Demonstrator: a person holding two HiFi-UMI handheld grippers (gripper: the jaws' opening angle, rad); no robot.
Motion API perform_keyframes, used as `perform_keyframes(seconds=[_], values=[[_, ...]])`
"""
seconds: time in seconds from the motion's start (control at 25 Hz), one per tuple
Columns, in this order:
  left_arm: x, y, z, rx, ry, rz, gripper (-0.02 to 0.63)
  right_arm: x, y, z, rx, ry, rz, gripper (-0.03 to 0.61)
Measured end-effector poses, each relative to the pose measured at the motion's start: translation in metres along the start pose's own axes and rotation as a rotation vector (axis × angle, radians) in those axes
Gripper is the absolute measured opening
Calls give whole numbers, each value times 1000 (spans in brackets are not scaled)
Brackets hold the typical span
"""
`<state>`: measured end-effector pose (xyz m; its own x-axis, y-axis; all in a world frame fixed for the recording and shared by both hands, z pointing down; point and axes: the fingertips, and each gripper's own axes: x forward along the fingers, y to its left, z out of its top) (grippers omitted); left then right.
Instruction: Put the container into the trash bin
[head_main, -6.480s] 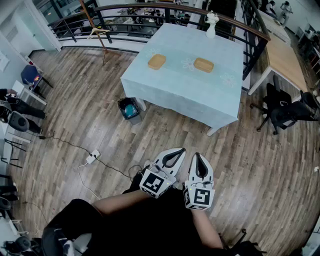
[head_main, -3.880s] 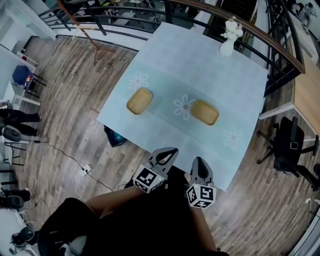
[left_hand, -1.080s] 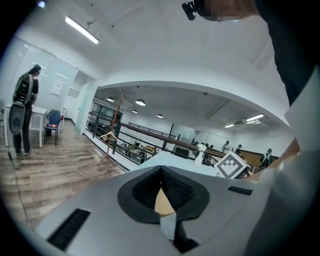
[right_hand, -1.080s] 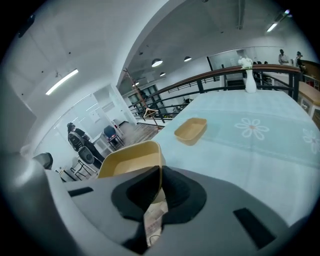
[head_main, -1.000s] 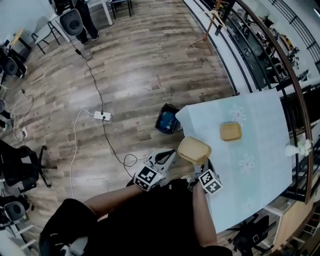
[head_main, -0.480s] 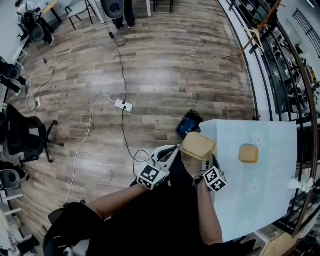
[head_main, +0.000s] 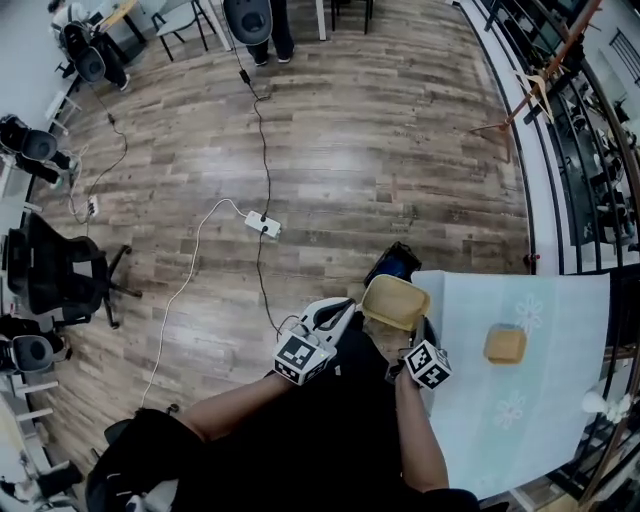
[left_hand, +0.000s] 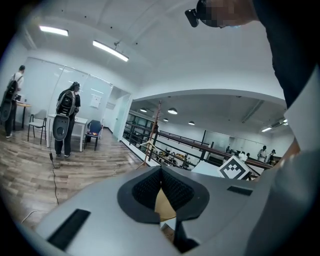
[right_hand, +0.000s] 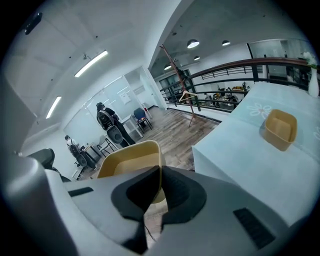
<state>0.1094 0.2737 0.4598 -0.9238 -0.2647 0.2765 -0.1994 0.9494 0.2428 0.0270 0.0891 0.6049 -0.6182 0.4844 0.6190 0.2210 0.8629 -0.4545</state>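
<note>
Far to my left a black office chair (head_main: 62, 272) stands on the wooden floor (head_main: 330, 150), and a white power strip (head_main: 263, 224) lies on the boards nearer the middle, its cable trailing towards me.

My left claw (head_main: 338, 310) is held out low in front of me. In the left gripper view its ribbed pads are pressed together with nothing between them (the tan shape showing through the gap below them lies beyond the claw (left_hand: 160, 176), not in it).

Just to its right, my right claw (head_main: 407, 328) is pinching the container (head_main: 394, 302), a tan tub with rounded corners. The right gripper view shows the claw (right_hand: 160, 176) closed on one side wall of the container (right_hand: 131, 160), one jaw inside the tub and one outside, with the open top facing up. The tub is off the desk and in the air.

The trash bin (head_main: 396, 262), dark with something blue inside, stands on the floor by the desk corner; in the head view the held tub covers its near edge.

At the right is the desk (head_main: 540, 420) under a pale blue cloth, and a second container (head_main: 505, 344) of the same tan sits on it, well apart from my claws.
</note>
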Motion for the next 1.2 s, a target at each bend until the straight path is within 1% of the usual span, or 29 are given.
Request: perform_keyframes(seconds=[0.12,0.2,0.28,0.44,0.6,0.68,0.8,0.92,1.2], values=[[38,12,16,29,27,-19,14,19,-7,16,-1,12,-17,41],[63,14,23,71,39,-46,14,23,-17,31,-42,0,-45,41],[91,15,27,113,58,-82,14,26,-29,45,-50,-18,-65,41],[144,12,31,137,114,-152,14,42,-44,69,-27,-53,-87,41],[187,4,35,142,124,-210,14,51,-61,90,8,-75,-108,41],[201,-1,37,137,133,-229,14,50,-70,93,41,-82,-125,41],[206,-7,31,153,165,-263,14,36,-74,82,98,-100,-143,41],[221,-20,28,168,172,-346,14,20,-86,75,154,-146,-209,41],[271,-39,18,182,241,-604,14,8,-96,55,310,-204,-388,41]])
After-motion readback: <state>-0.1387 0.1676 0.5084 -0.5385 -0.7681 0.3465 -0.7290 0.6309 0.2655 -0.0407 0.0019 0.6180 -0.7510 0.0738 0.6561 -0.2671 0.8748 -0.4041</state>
